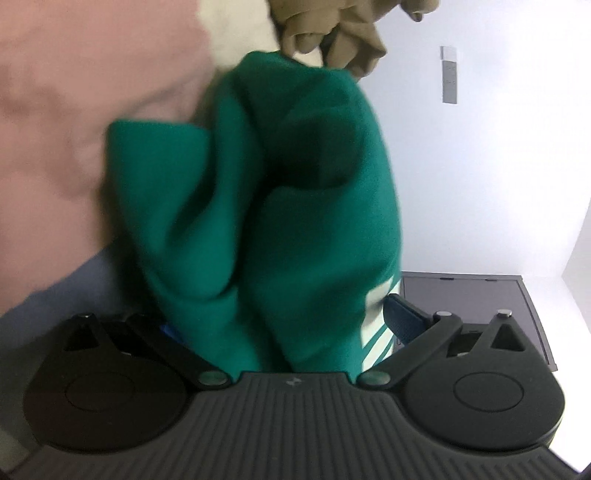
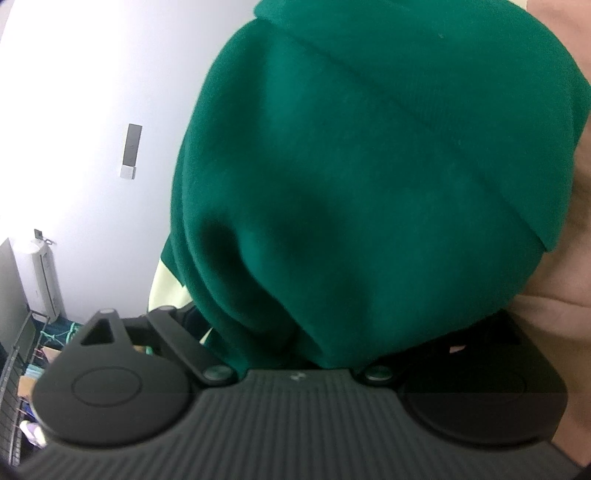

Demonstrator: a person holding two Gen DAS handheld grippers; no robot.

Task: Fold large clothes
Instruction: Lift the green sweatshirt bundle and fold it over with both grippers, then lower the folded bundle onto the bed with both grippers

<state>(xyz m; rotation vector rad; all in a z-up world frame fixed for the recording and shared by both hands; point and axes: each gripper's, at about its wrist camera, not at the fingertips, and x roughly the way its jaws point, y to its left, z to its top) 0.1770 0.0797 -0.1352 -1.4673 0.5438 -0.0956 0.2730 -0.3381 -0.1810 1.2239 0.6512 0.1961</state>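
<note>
A bunched green garment (image 1: 258,206) with pale stripes near its lower right fills the middle of the left wrist view. It hangs down between the spread jaws of my left gripper (image 1: 284,325). The right blue pad (image 1: 402,321) stands clear beside the cloth, and the left pad is mostly hidden behind it. In the right wrist view the same green garment (image 2: 369,177) drapes over my right gripper (image 2: 295,332). Its linkage is spread wide and the cloth hides its fingertips.
Pink fabric (image 1: 55,129), a white cloth (image 1: 240,33) and a tan garment (image 1: 332,37) lie behind the green one. A dark grey cabinet top (image 1: 480,306) stands at the right under a white wall. A wire rack (image 2: 14,369) and white appliance (image 2: 40,277) stand far left.
</note>
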